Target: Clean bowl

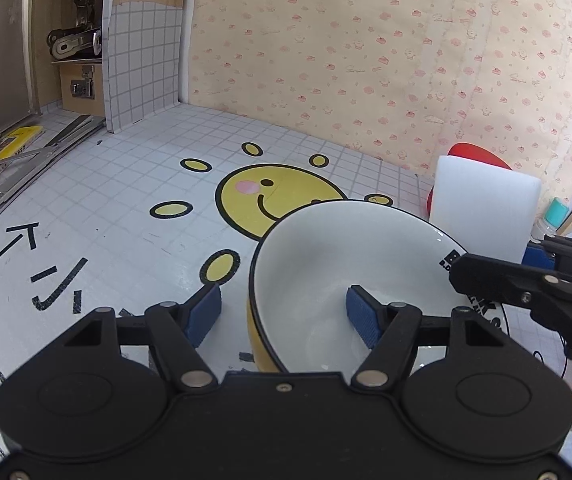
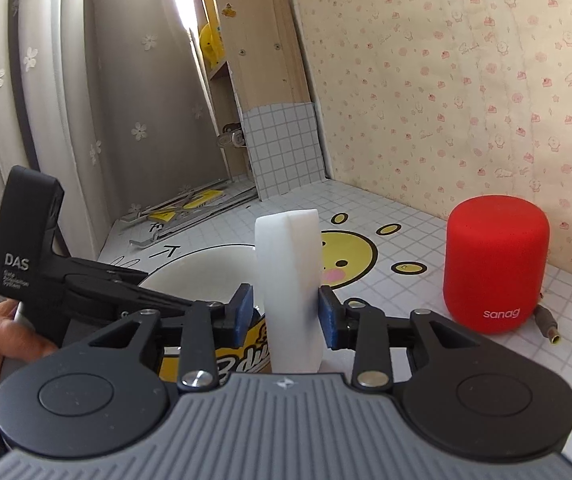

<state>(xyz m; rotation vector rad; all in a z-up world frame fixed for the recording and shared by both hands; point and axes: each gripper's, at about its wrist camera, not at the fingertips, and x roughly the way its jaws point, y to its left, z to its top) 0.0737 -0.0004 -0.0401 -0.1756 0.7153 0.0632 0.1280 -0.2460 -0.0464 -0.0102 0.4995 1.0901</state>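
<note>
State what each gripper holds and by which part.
The right gripper clamps the white sponge block across its lower side faces. The left gripper holds nothing: open, straddling the rim of the yellow-sided white bowl.
</note>
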